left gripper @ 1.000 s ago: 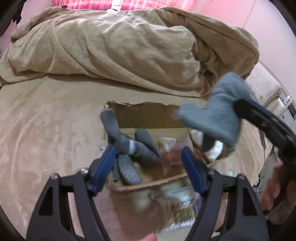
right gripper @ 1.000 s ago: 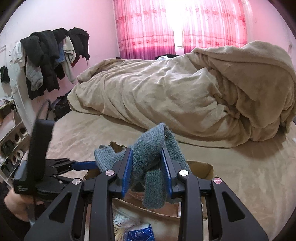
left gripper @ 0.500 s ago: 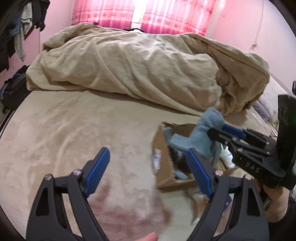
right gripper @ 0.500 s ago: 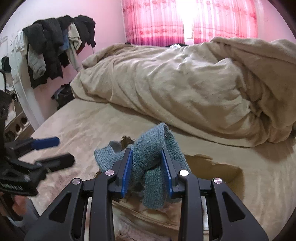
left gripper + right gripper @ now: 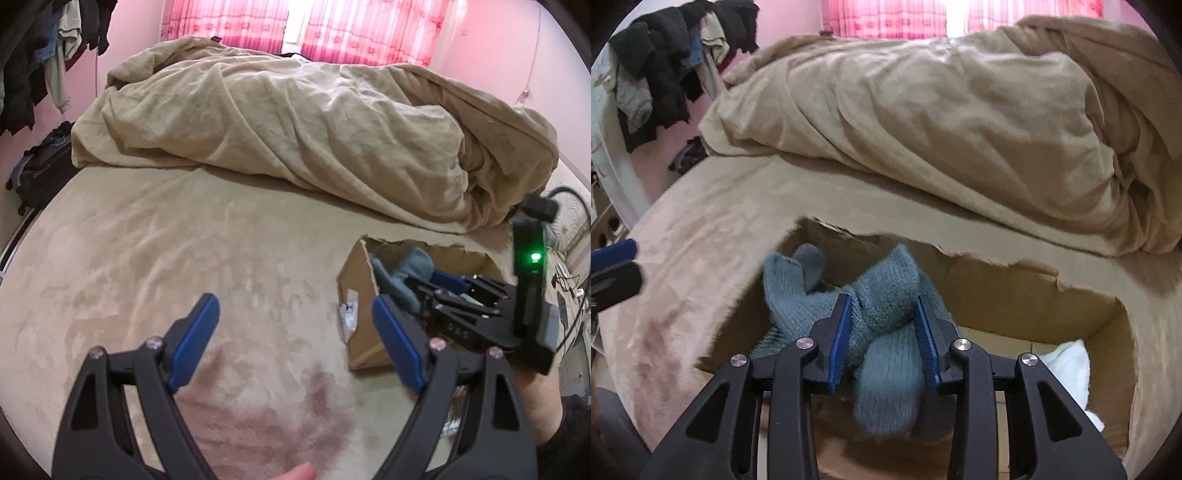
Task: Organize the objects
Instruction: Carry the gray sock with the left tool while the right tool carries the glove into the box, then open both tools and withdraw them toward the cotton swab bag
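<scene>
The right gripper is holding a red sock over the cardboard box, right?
Not red. The sock is blue-grey, as the right wrist view shows. The right gripper does hold it over the cardboard box.

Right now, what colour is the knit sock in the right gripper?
Grey-blue sock, clearest in the right wrist view.

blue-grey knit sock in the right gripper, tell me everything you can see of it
The blue-grey knit sock is thick, soft, ribbed wool-like fabric, bunched and folded over itself. The right gripper has its jaws shut on the sock's middle; one end droops below them, another lobe sticks out to the left. It hangs inside the open top of the torn cardboard box on the bed. The left wrist view shows it poking above the box's rim.
</scene>
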Available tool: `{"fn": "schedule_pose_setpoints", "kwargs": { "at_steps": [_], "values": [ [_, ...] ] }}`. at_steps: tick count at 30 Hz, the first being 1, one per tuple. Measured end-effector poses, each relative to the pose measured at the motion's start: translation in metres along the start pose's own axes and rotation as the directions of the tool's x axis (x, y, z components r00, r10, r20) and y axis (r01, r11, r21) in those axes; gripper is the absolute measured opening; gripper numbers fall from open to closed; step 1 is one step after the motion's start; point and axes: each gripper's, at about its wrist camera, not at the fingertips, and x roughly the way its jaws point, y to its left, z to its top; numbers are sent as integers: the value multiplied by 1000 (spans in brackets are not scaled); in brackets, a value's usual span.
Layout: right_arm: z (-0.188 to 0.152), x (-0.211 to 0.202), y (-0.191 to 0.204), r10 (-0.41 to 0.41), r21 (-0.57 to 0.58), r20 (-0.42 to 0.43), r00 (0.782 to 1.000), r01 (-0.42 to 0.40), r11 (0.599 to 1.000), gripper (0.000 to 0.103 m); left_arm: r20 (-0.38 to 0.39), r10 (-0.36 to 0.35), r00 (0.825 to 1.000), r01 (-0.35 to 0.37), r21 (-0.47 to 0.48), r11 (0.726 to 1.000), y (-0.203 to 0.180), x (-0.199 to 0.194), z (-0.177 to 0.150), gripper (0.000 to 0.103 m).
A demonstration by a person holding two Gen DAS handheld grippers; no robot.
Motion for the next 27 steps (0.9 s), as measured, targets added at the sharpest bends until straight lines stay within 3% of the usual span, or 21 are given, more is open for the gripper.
{"fn": "schedule_pose_setpoints", "kwargs": {
  "at_steps": [3, 10, 11, 12, 17, 20, 27],
  "values": [
    [-3, 8, -3, -24, 6, -32, 999, 24, 1000, 37, 1, 7, 1000, -7, 7, 1000, -4, -5, -2, 86],
    [-3, 0, -9, -42, 26, -18, 999, 42, 999, 43, -2, 12, 1000, -11, 18, 1000, -14, -16, -8, 86],
    [-3, -4, -11, -42, 32, -9, 999, 42, 999, 48, 0, 13, 1000, -13, 20, 1000, -16, -17, -9, 86],
    [-4, -10, -13, -46, 38, 7, 999, 45, 998, 53, 1, 18, 1000, -18, 24, 1000, -18, -20, -10, 86],
    [-5, -33, -21, -56, 45, 35, 998, 55, 997, 57, 7, 22, 1000, -22, 38, 999, -27, -31, -11, 86],
    [-8, -50, -25, -58, 51, 55, 997, 55, 997, 66, 10, 19, 1000, -19, 38, 999, -35, -39, -12, 86],
    [-25, -107, -35, -75, 57, 110, 991, 69, 996, 67, 24, -9, 1000, 7, 49, 999, -62, -63, -22, 86]
  ]
}}
